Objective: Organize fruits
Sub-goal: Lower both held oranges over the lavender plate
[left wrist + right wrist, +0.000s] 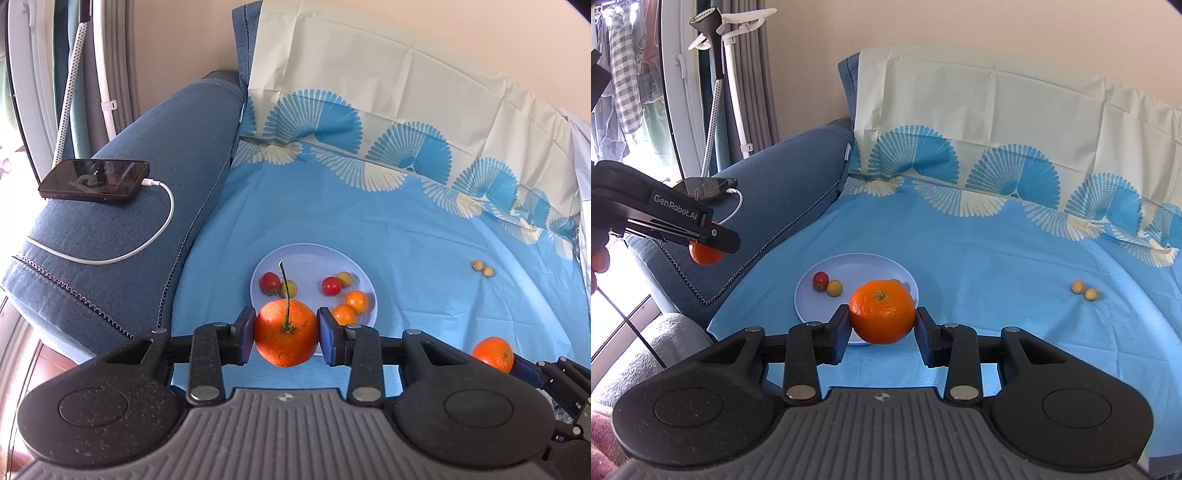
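The left gripper (286, 332) is clamped on a stemmed orange (286, 334), and the right gripper (882, 317) likewise grasps a second orange (882, 311); both fruits hang just above the near rim of the pale plate (314, 258), which already holds cherry tomatoes (331, 285) and kumquats (356, 301). The step in hand looks like delivery: next, lower each orange onto bare plate and release without crushing the small fruit. Two yellow berries (1084, 290) lie loose on the blue cloth (997, 258)

Two oranges (286, 334) (882, 312) above plate (306, 256)
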Demonstrator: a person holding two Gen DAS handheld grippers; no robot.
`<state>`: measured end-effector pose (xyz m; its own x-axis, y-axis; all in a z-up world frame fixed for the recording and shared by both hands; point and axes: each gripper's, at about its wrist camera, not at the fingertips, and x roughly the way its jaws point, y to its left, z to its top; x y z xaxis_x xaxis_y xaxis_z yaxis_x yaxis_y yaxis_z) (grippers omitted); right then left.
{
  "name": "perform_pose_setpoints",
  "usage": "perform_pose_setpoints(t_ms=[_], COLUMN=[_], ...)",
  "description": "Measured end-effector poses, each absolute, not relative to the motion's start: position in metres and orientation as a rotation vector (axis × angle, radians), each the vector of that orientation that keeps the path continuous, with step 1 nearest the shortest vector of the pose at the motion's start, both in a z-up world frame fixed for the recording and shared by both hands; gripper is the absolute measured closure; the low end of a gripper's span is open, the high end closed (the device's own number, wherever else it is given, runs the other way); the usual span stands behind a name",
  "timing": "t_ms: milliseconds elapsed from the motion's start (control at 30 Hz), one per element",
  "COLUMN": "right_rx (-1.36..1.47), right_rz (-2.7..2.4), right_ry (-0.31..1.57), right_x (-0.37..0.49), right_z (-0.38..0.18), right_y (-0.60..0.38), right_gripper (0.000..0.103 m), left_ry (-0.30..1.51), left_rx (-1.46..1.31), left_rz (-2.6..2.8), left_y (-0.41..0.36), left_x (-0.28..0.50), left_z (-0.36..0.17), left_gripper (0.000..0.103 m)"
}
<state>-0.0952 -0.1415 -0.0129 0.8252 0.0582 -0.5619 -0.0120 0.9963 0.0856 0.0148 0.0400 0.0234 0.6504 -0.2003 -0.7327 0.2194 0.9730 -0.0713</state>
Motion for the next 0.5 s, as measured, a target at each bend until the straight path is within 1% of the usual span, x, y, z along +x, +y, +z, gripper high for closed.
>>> perform_pose_setpoints(t_ms=[500], right_rx=[0.067], right_rz=[0.096], right_ry=[0.686], right_x=[-0.013], right_z=[-0.047], right_y=[-0.125], right_gripper=[0.064], left_ry=[0.932], left_rx=[0.04], left_rz=[-0.207], left_y=[0.03], left_x=[0.084], left_z=[-0.022], left_gripper=[0.063])
